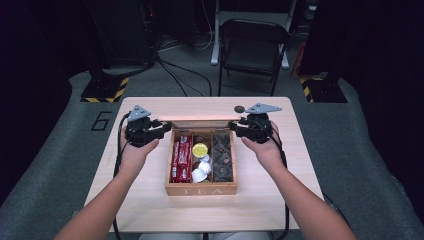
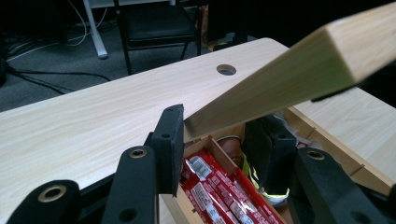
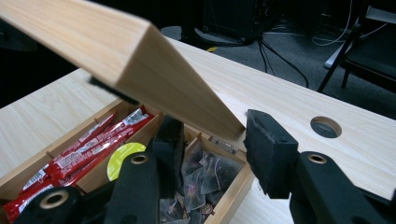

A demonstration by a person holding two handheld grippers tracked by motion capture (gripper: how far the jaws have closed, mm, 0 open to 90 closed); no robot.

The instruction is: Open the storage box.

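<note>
We worked at a pale wooden worktop (image 1: 150, 200) with a tea box (image 1: 201, 189) near its middle, the word TEA on its front wall. Our left tool (image 1: 161, 125) sat at the box's back left corner and our right tool (image 1: 235, 127) at its back right corner, each held in a hand coming up from the near edge.

The box's lid (image 2: 299, 79) was raised, tilted up from the hinged back wall. In the left gripper view our left tool's jaws stood on either side of the lid's end, the left pad against its outer face; whether both pads pressed on the wood we could not tell for sure, but the jaws looked narrowed around it. In the right gripper view our right tool's jaws straddled the lid's other end (image 3: 182, 93) close to a small metal hinge (image 3: 224, 144), narrowed around it likewise.

Inside the box, red sachets (image 1: 181, 157) filled the left compartment, a yellow-topped capsule (image 1: 200, 149) and white capsules (image 1: 201, 172) lay in the middle one, and dark tea bags (image 1: 222, 157) filled the right. A round hole (image 1: 239, 109) showed in the worktop behind the box.
</note>
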